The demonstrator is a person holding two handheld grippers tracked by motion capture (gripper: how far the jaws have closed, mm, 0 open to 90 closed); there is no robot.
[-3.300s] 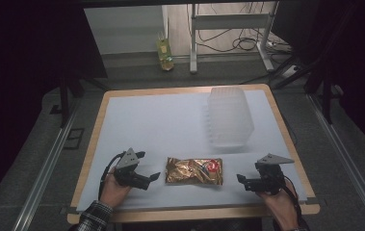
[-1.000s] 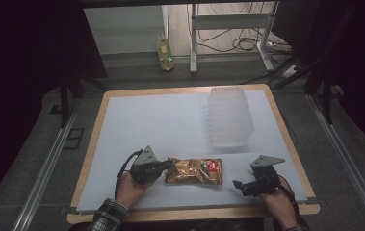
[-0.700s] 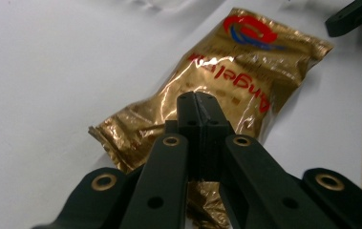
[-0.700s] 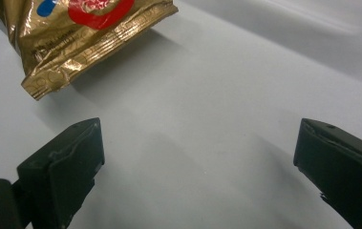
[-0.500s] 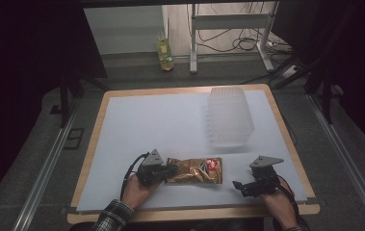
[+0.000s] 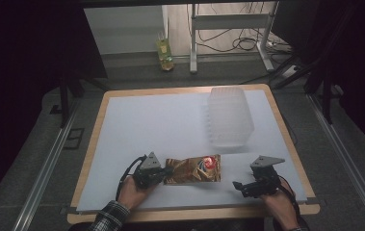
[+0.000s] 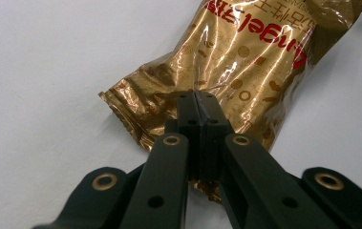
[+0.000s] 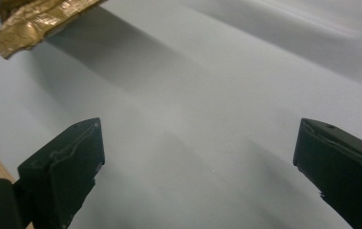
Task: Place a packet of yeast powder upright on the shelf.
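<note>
A gold foil snack bag with red print lies near the front edge of the white table top. My left gripper is at the bag's left end, shut on its crimped seal. In the left gripper view the two black jaws meet at the gripper's tip, with the gold bag pinched between them and stretching away beyond. My right gripper rests to the right of the bag, open and holding nothing. In the right gripper view the bag's corner shows at top left, far from that gripper.
A clear ribbed plastic container stands upside down at the table's back right. The table has a wooden rim. Beyond the far edge, a yellow bottle stands on the floor near metal desk legs and cables.
My left gripper, open and left of the bag at first, has moved right to the bag's left end and shut on it. The right gripper has stayed in place.
</note>
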